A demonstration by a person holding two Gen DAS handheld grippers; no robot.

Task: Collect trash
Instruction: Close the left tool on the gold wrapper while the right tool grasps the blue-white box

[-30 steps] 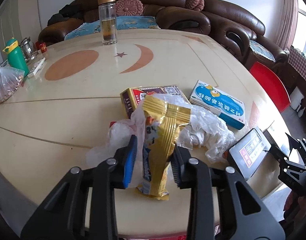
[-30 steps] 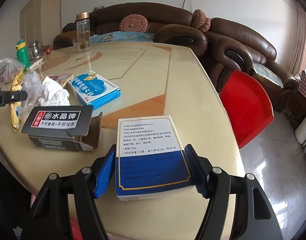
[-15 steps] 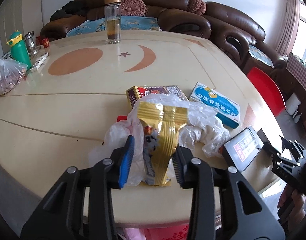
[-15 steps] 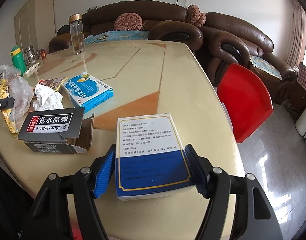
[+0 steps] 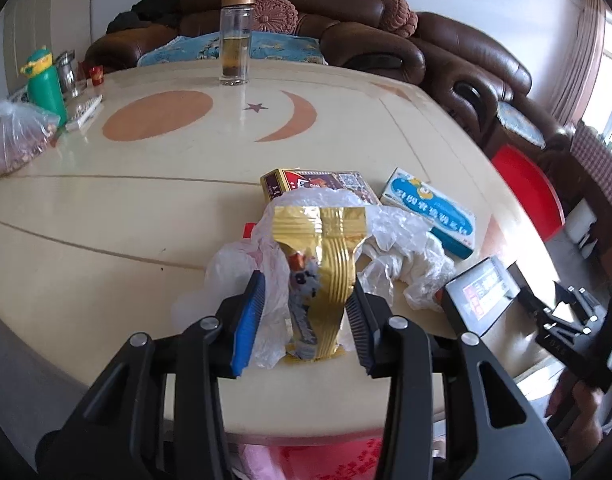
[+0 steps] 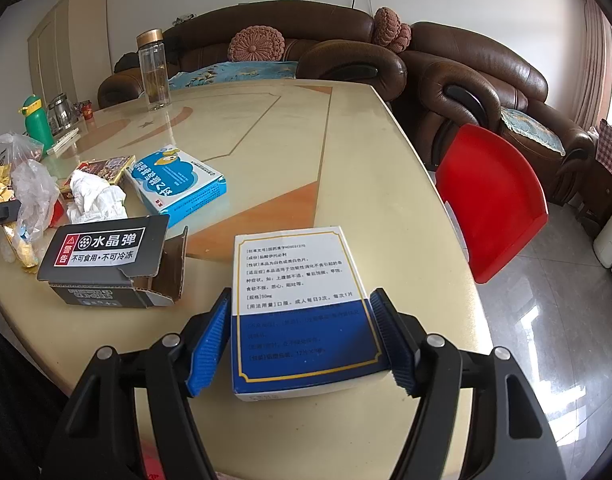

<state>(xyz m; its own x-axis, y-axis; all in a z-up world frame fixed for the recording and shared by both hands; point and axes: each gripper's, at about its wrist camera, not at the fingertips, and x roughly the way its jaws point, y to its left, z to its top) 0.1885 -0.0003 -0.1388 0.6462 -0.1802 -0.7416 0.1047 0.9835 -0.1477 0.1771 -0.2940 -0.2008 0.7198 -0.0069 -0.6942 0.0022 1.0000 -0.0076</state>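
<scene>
On the cream table (image 5: 146, 208) a gold snack wrapper (image 5: 326, 264) and a clear plastic bag (image 5: 266, 276) lie between the jaws of my left gripper (image 5: 306, 284). The jaws have eased apart and stand open. The bag brushes the left pad, and the wrapper's lower end rests on the table. Behind are crumpled white plastic (image 5: 410, 264), a brown-gold box (image 5: 318, 180), a light-blue box (image 5: 430, 212) and a black carton (image 5: 482, 292). My right gripper (image 6: 302, 294) is shut on a white-and-blue medicine box (image 6: 302, 312) near the table's edge.
A glass bottle (image 5: 236, 40) stands at the far side of the table. At the left are a green bottle (image 5: 46, 84) and a bag of nuts (image 5: 18, 140). A red chair (image 6: 494, 200) and a brown sofa (image 6: 466, 64) flank the right edge. Red-pink material (image 5: 326, 456) shows below the near edge.
The left jaws have widened around the wrapper and the left gripper has drawn back, so the wrapper sits farther out along the fingers. The right gripper and its box are unchanged.
</scene>
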